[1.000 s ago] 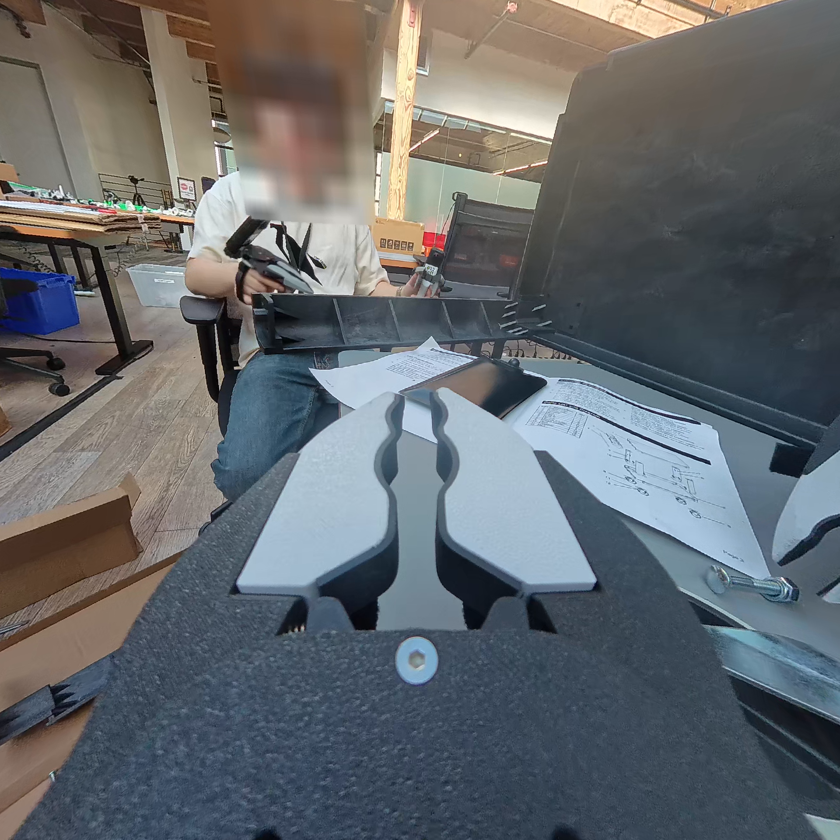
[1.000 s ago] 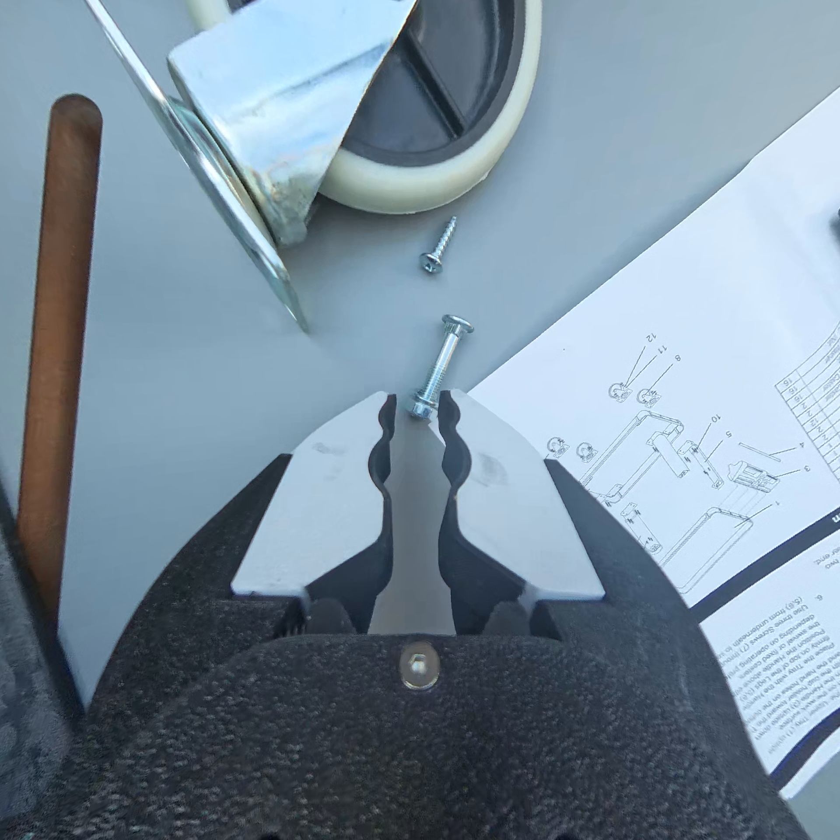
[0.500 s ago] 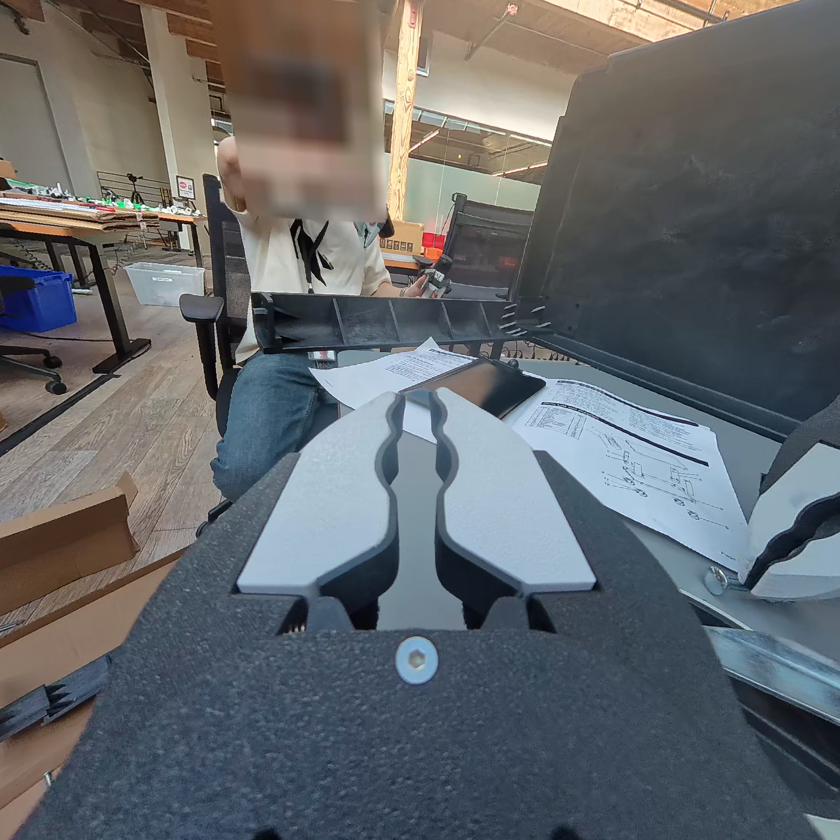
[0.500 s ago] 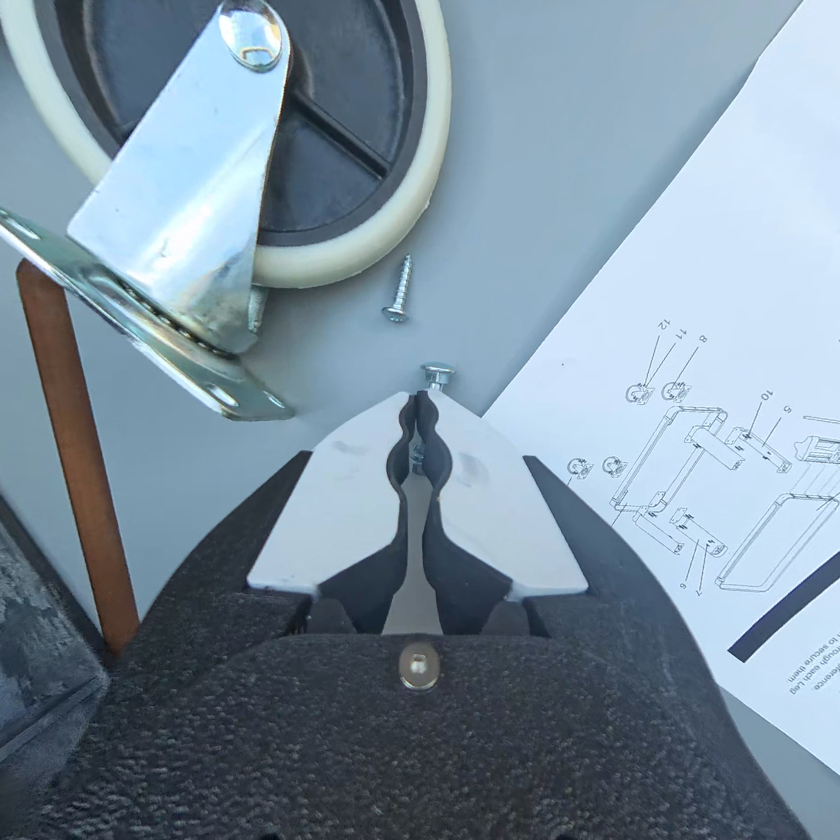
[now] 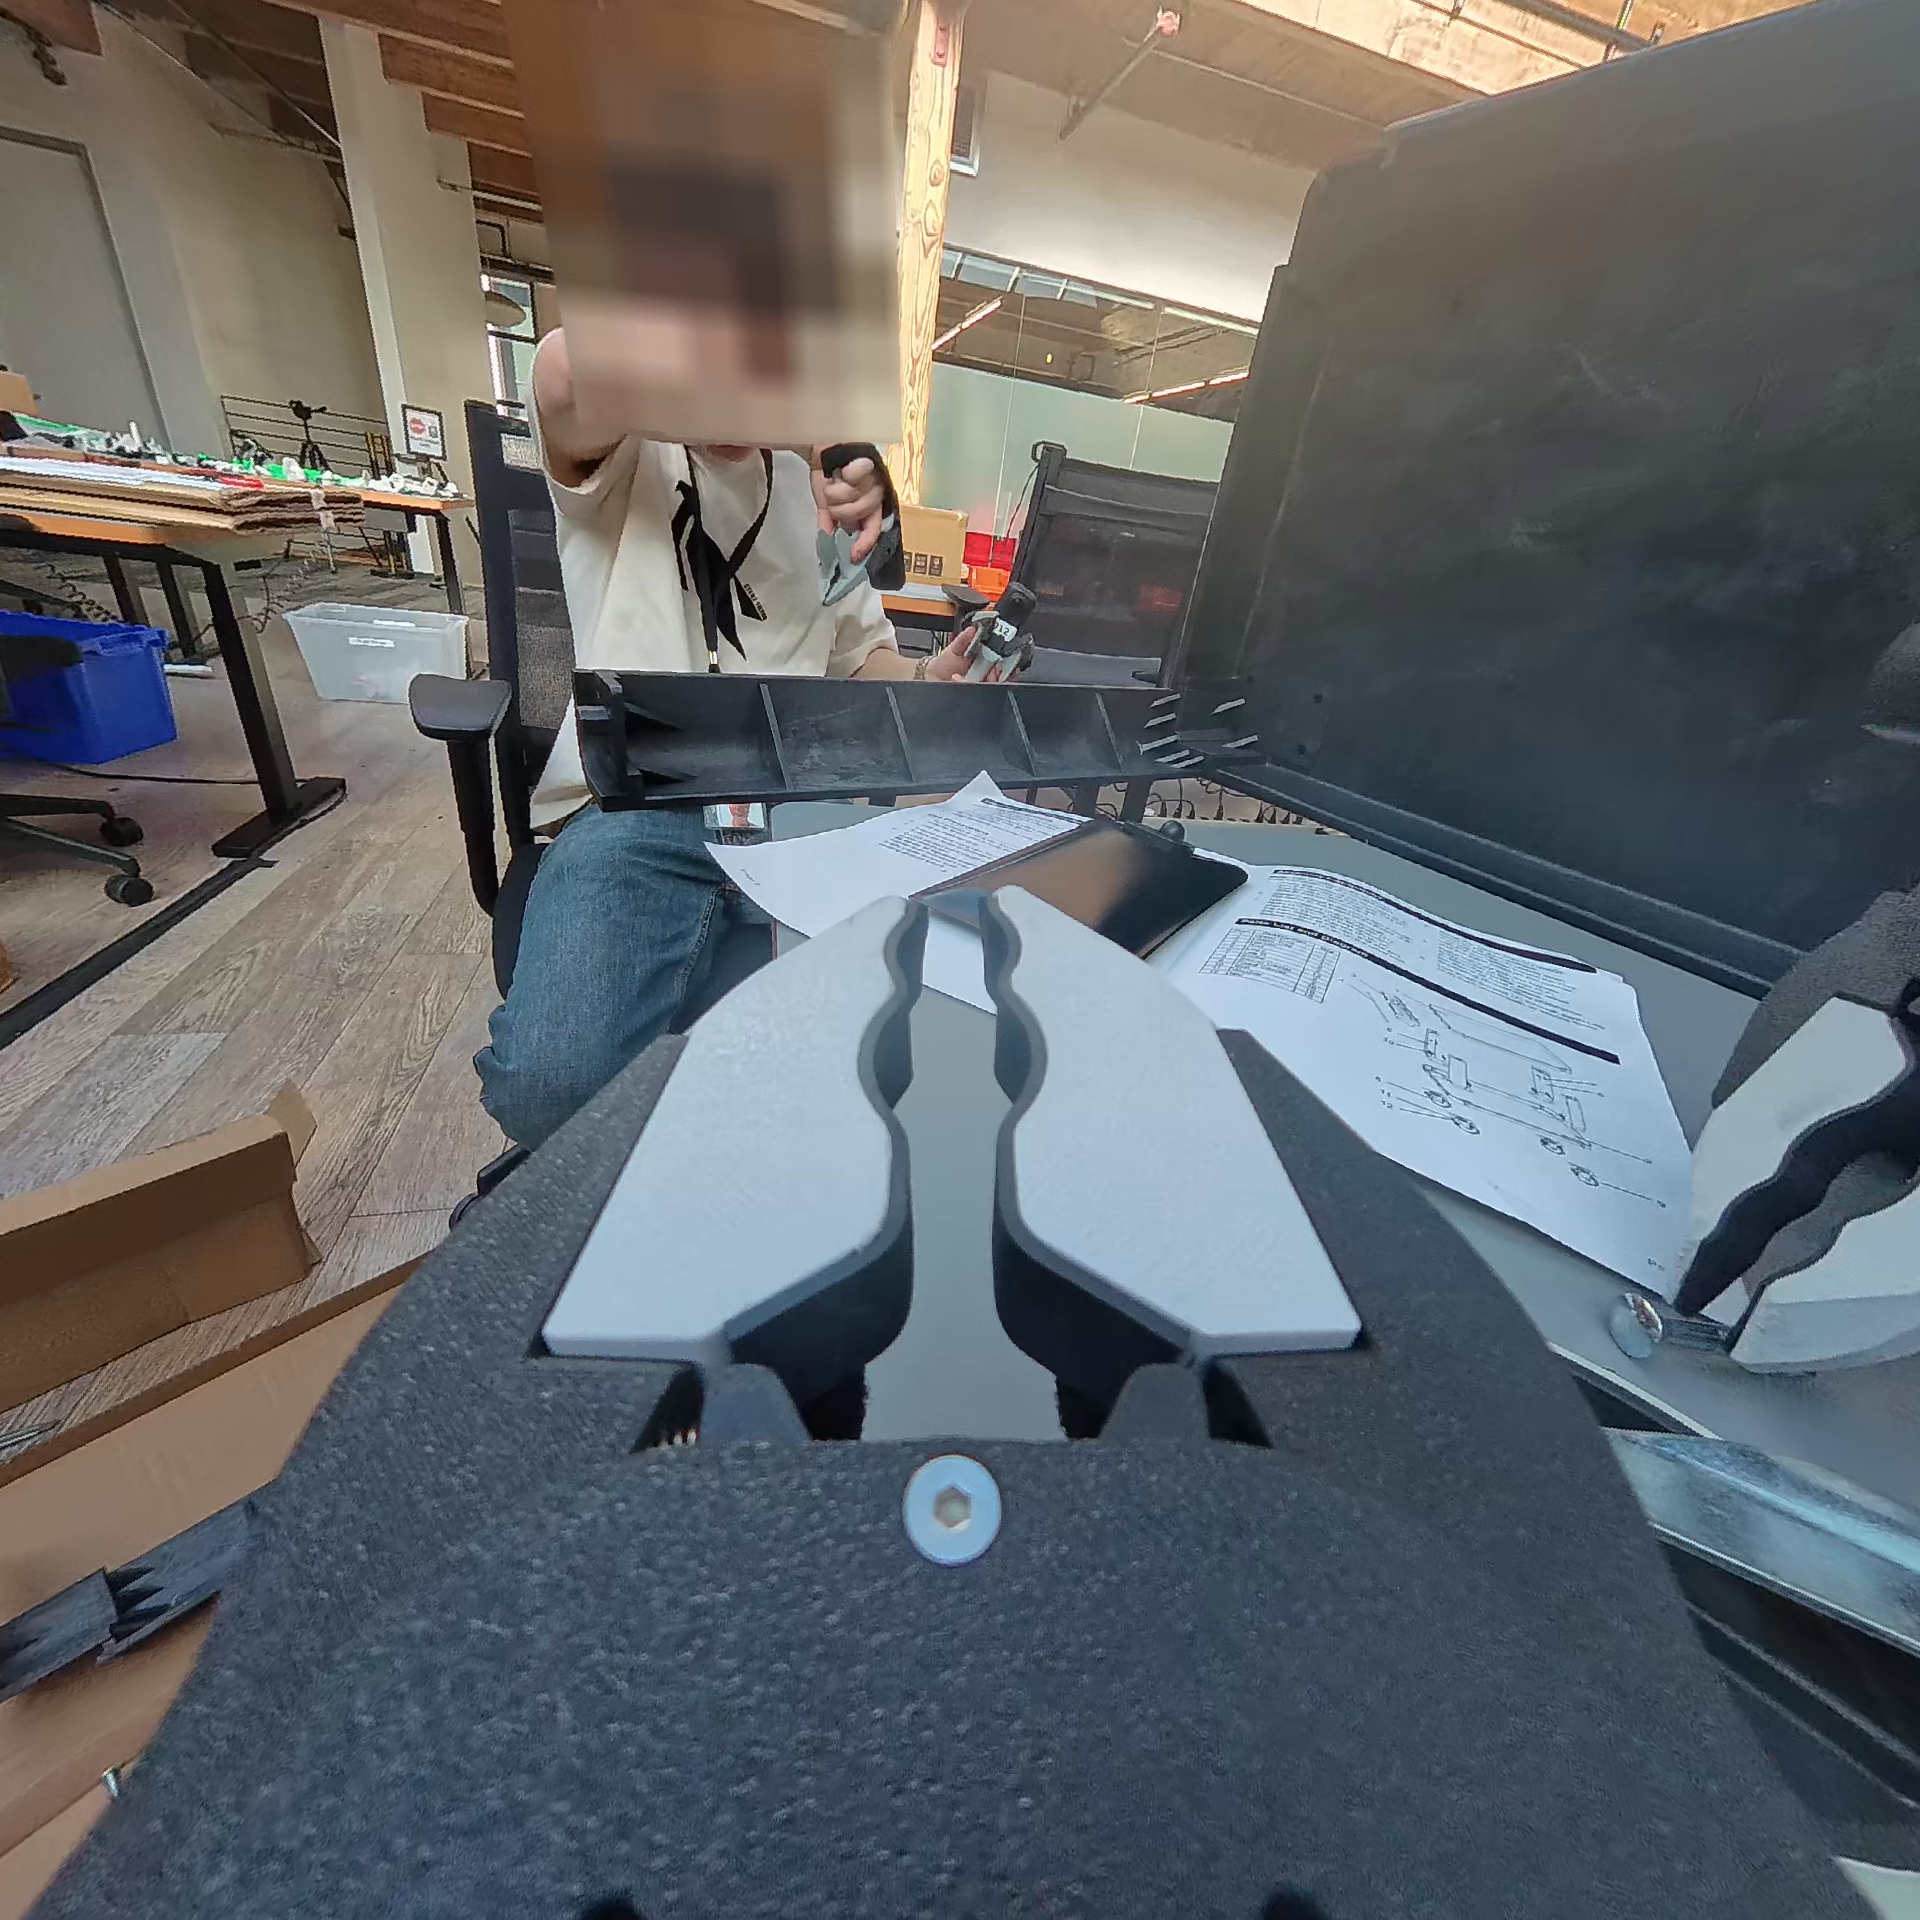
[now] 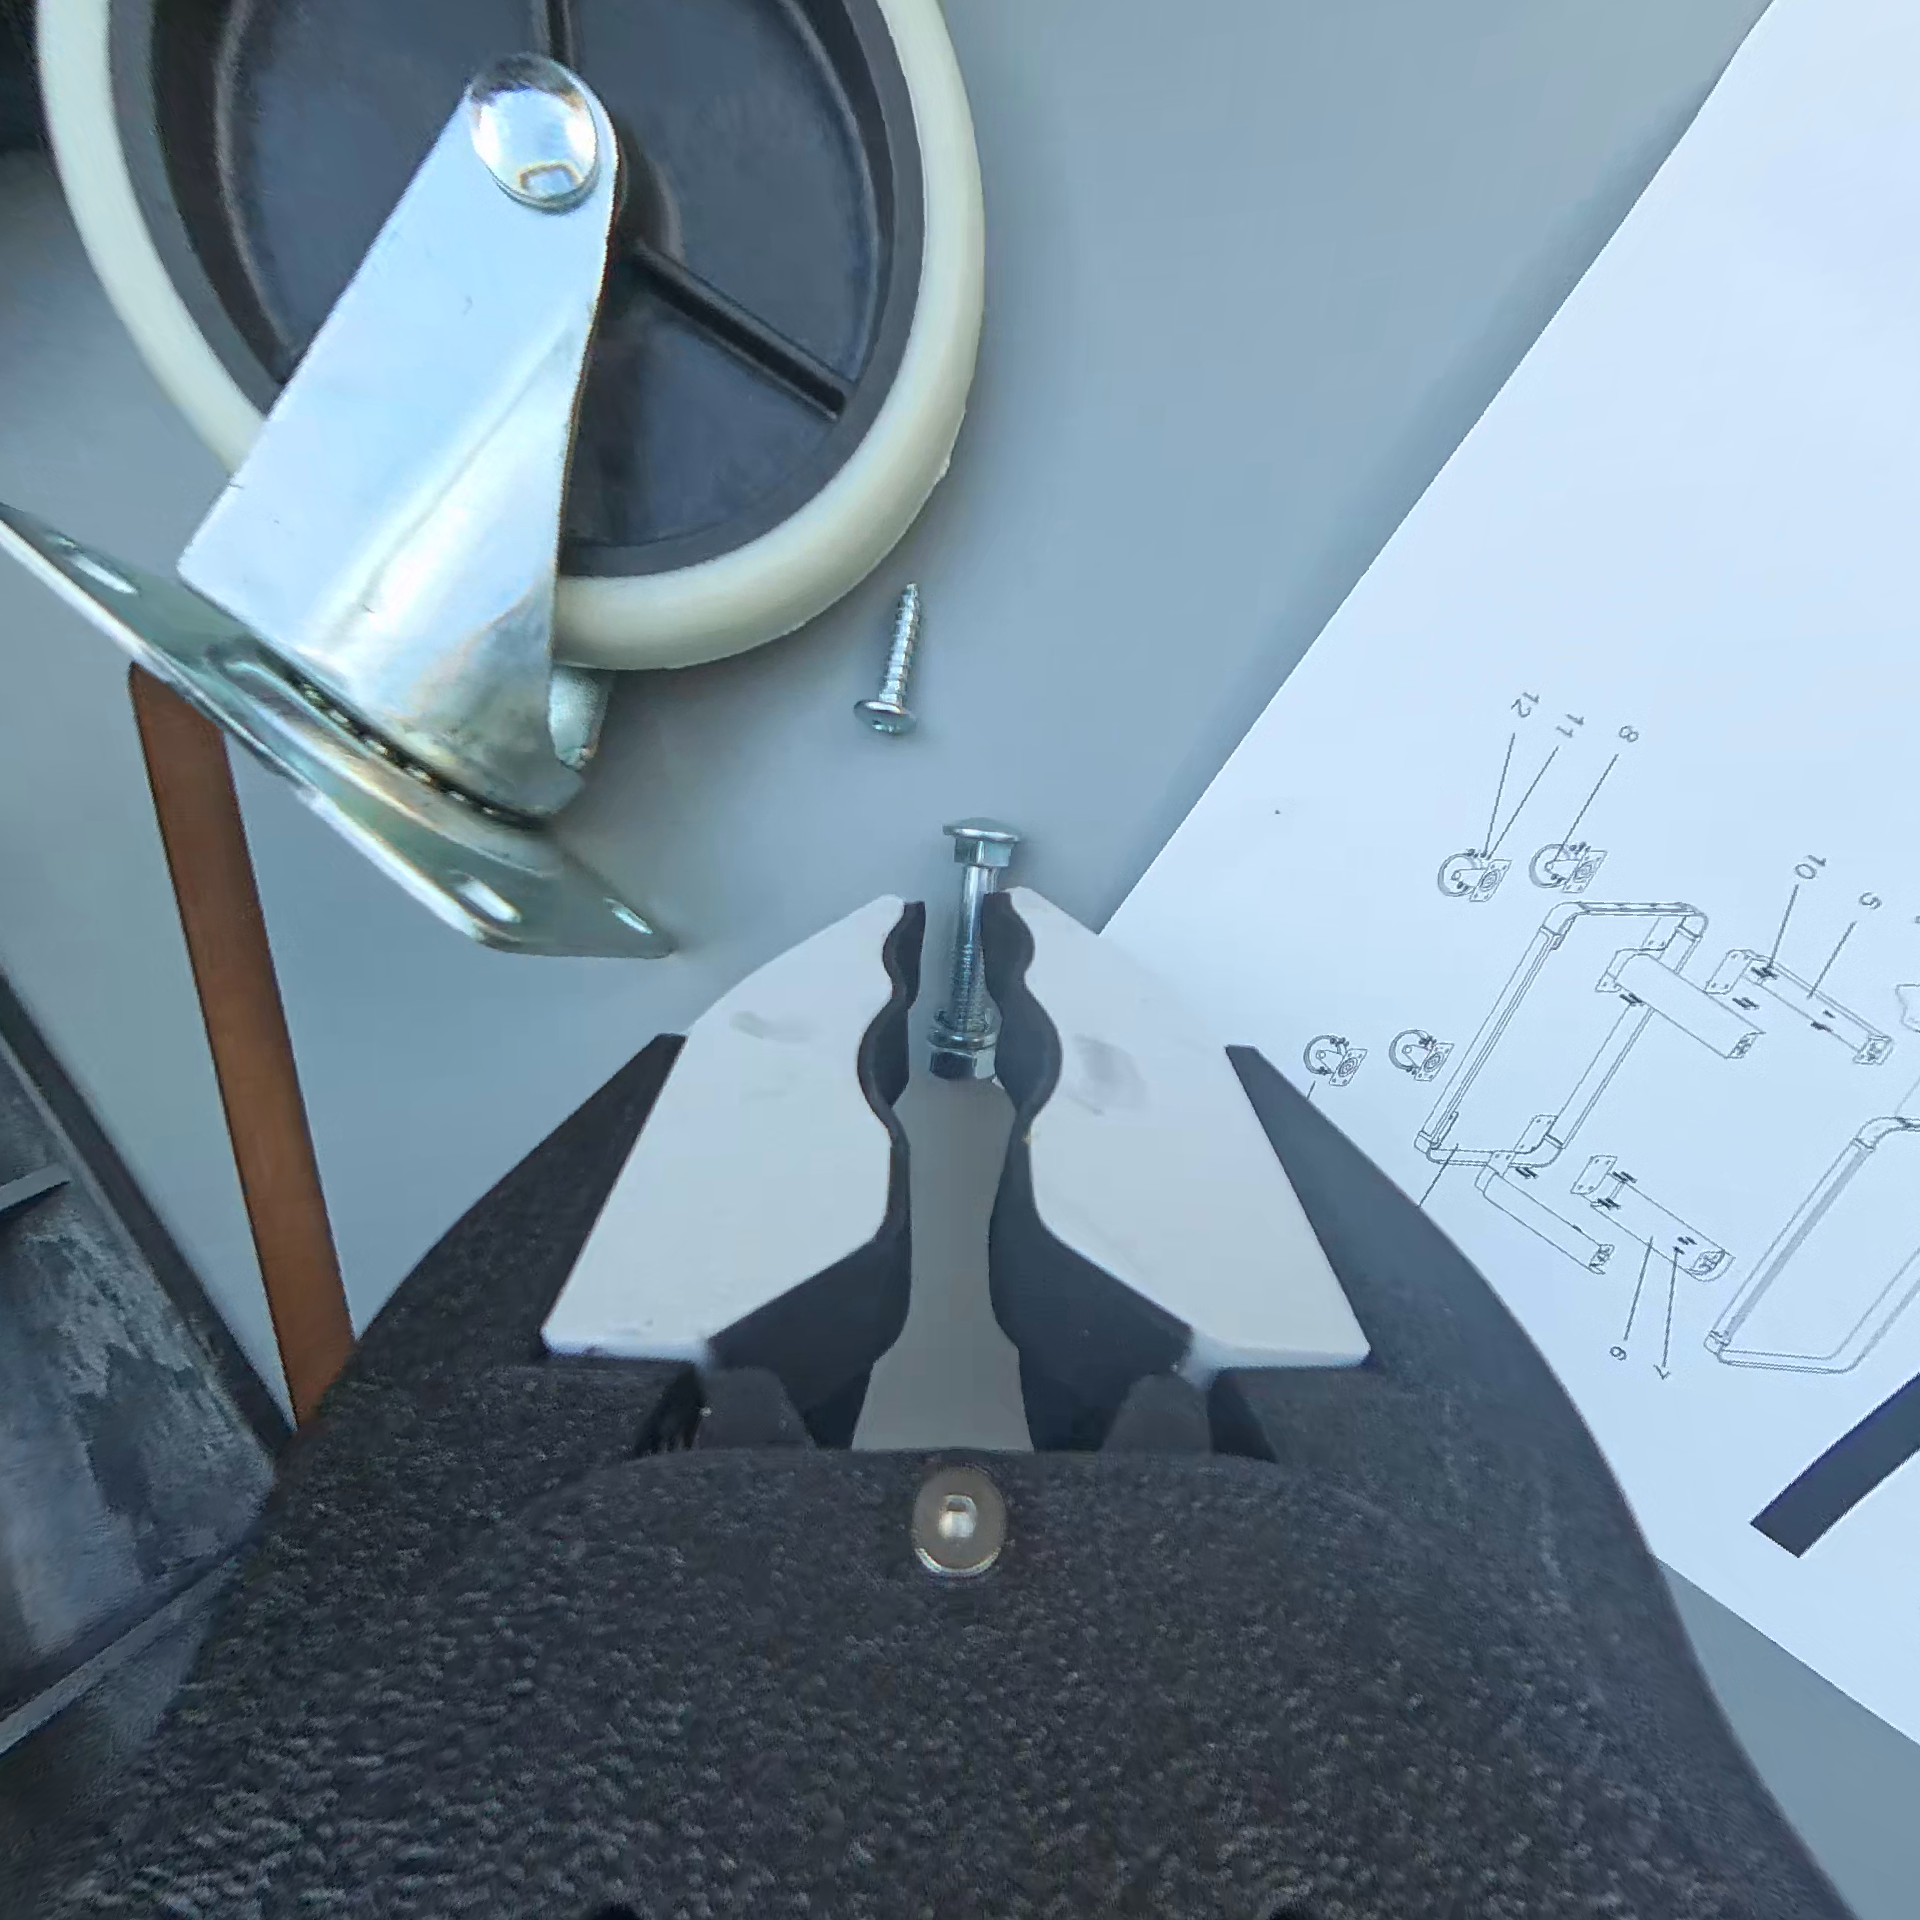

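Cardboard pieces lie on the wooden floor, off to the left of the left gripper. Its two pale fingers stand a little apart, with nothing between them. Straight ahead of its tips lies a dark glossy flat device on white printed instruction sheets. Beyond these a long black ribbed plastic rail runs across. Behind the rail a person sits in an office chair. To the right of this gripper a large black plastic panel stands tilted up from the grey table.

The right gripper points down at that table. At its far left a brown wooden rod lies along the table edge. Ahead and to its left rests a caster wheel with a cream tyre, a black hub and a shiny steel bracket. A small silver screw lies just ahead of the tips. A silver bolt with a washer and nut lies lengthwise between the fingers, its head poking out past them. The right pad sits against the shaft, but a sliver of table shows between the shaft and the left pad. The bolt is therefore straddled rather than pinched. The diagram sheet lies to the right.
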`<state>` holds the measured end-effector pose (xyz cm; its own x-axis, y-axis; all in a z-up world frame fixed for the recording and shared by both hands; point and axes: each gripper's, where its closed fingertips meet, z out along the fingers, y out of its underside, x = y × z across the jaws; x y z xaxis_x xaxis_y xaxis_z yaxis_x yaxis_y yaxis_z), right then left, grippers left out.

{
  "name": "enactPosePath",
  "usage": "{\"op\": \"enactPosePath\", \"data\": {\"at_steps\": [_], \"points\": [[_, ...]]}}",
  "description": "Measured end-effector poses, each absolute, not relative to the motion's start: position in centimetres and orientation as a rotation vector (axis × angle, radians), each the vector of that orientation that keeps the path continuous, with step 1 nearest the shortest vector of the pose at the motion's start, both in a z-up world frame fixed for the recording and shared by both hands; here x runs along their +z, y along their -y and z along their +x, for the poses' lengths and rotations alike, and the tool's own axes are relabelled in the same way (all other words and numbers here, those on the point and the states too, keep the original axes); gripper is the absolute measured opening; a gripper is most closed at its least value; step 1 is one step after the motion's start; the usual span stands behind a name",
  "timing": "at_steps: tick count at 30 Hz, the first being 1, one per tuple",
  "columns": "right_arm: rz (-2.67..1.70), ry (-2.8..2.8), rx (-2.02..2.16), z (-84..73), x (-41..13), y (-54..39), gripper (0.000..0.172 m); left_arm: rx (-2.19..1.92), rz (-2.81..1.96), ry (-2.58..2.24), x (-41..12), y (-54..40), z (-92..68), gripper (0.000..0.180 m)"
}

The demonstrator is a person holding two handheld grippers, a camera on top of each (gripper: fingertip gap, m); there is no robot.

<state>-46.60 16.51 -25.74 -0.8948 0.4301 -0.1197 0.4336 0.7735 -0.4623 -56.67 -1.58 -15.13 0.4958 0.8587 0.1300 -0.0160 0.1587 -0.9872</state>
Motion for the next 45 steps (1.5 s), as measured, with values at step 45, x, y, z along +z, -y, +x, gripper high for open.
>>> {"op": "enactPosePath", "data": {"at_steps": [45], "points": [[0.500, -3.195, -0.794, -36.7, -25.5, -22.0, 0.007, 0.818, -1.198, 0.671, -13.5, 1.0, -54.3, 0.007]]}}
